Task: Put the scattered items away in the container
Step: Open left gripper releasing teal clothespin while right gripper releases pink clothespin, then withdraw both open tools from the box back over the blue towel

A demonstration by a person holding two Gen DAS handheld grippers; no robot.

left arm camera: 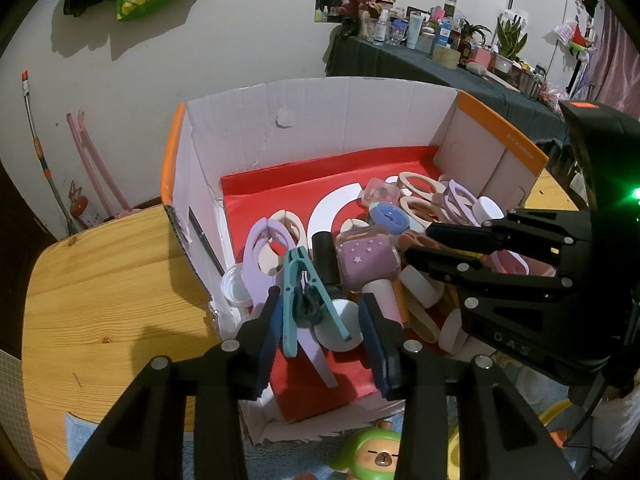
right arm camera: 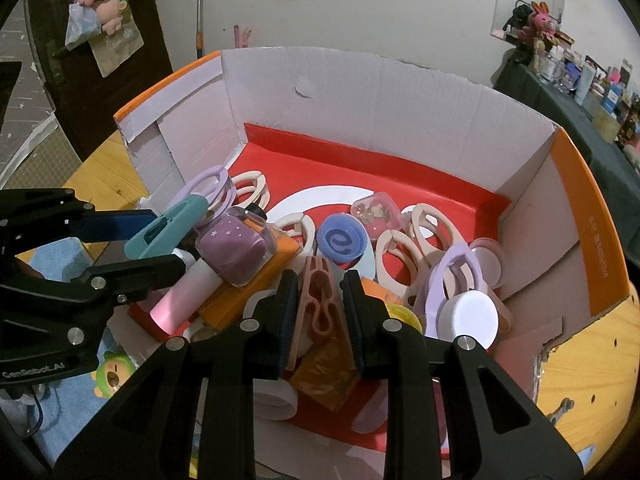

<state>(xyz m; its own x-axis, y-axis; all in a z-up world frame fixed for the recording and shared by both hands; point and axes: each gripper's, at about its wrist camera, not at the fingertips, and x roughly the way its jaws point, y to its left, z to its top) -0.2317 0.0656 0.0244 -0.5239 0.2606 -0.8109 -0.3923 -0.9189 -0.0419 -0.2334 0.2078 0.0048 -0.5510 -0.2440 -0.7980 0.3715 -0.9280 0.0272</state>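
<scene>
Dropping pegs into the cardboard box (left arm camera: 304, 112): left gripper (left arm camera: 320, 312) parted around teal clothespin (left arm camera: 304, 292), right gripper (right arm camera: 320, 304) clamping pink clothespin (right arm camera: 320, 300); next, release near its front wall.

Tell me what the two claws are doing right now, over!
Left gripper open around teal clip, over the box. Right gripper shut on pink clip. Nothing blocking, over.

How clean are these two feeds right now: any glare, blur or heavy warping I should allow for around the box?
Left wrist view: sharp, strong fisheye bend in the box walls, dark corners, a green light flaring at the right edge, a soft shadow on the table. Right wrist view: also sharp, same warping, mild sheen on the white lid, no blur.
</scene>
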